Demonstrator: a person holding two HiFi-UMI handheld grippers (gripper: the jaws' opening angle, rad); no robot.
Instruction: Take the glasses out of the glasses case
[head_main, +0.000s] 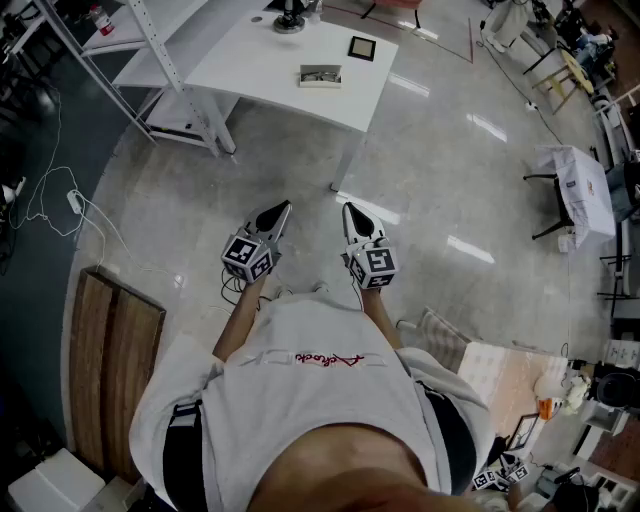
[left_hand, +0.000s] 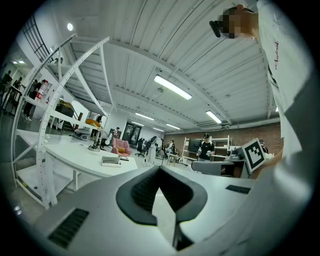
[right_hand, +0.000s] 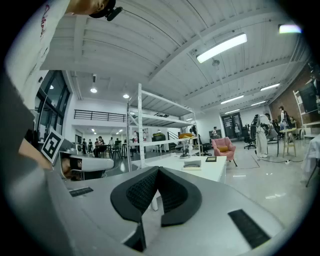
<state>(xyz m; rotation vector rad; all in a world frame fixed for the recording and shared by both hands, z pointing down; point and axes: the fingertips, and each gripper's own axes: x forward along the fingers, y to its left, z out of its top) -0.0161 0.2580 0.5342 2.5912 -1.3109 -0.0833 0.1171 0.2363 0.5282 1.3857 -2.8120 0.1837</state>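
Observation:
The glasses case (head_main: 320, 75) lies shut, a flat grey box, on the white table (head_main: 255, 60) far ahead of me; it also shows in the left gripper view (left_hand: 110, 160) and the right gripper view (right_hand: 192, 163). My left gripper (head_main: 284, 207) and right gripper (head_main: 349, 207) are held side by side in front of the person's body, over the bare floor and well short of the table. Each points level towards the table. Both are shut with their black pads (left_hand: 142, 192) (right_hand: 140, 190) meeting at the tips and nothing between them. No glasses are visible.
On the table also sit a small dark square item (head_main: 362, 47) and a black round object (head_main: 289, 20). A white shelf frame (head_main: 160, 50) stands at the table's left. A wooden bench (head_main: 110, 360) is at my left, cables (head_main: 60, 200) trail on the floor, and a covered table (head_main: 585, 185) stands right.

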